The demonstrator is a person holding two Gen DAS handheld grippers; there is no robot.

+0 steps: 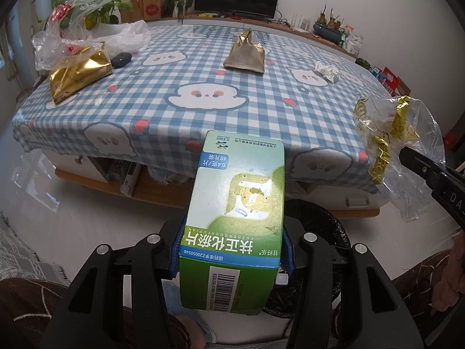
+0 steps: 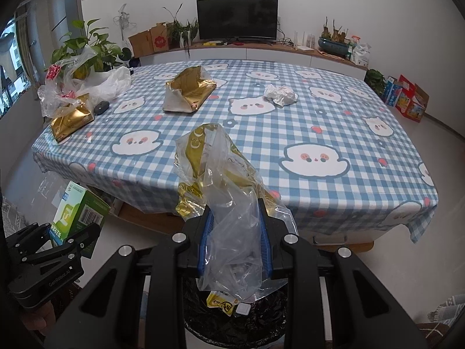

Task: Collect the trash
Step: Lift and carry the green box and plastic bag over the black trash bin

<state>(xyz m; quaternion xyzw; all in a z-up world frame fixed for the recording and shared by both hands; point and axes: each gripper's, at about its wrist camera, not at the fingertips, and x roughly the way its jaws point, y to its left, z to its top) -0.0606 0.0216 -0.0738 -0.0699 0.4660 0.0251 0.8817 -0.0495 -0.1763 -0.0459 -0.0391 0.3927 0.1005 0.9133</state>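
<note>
Both claws loaded, mid-task. Left claw (image 1: 232, 250) is clamped on a green medicine box (image 1: 235, 203), blue pads pressing its two sides, box sticking forward at 12 o'clock from the claw. Right claw (image 2: 236, 238) is closed narrow on a clear plastic wrapper with gold foil (image 2: 221, 180), the film bunched between the pads and flopping up and forward. Black-lined trash bin (image 2: 232, 320) sits on the floor right below both claws, at 6 o'clock in the right wrist view, already holding a yellow sachet (image 2: 222, 302) and a small white piece, so some trash looks binned. Judging by that, the current step is carrying these two items to the bin; neither is dropped yet. Left on the checked desk (image 2: 334, 133): crumpled gold paper bag (image 2: 187, 90) at 12 o'clock mid-desk, crumpled white tissue (image 2: 280, 94) at 1 o'clock, another gold bag (image 2: 71, 120) at 10 o'clock near the desk edge with loose clear plastic bags (image 2: 72, 78) around it. Roughly halfway at best, several pieces still to fetch. Other stuff: dark computer mouse (image 2: 101, 107) beside the left gold bag, probably not trash; potted plant (image 2: 87, 46) at 10 o'clock; TV (image 2: 237, 19) on the far cabinet at 12 o'clock; colourful boxes (image 2: 407, 99) on the floor at 2 o'clock. Nothing blocks the drop; the bin mouth is partly hidden by the claws, though.
</note>
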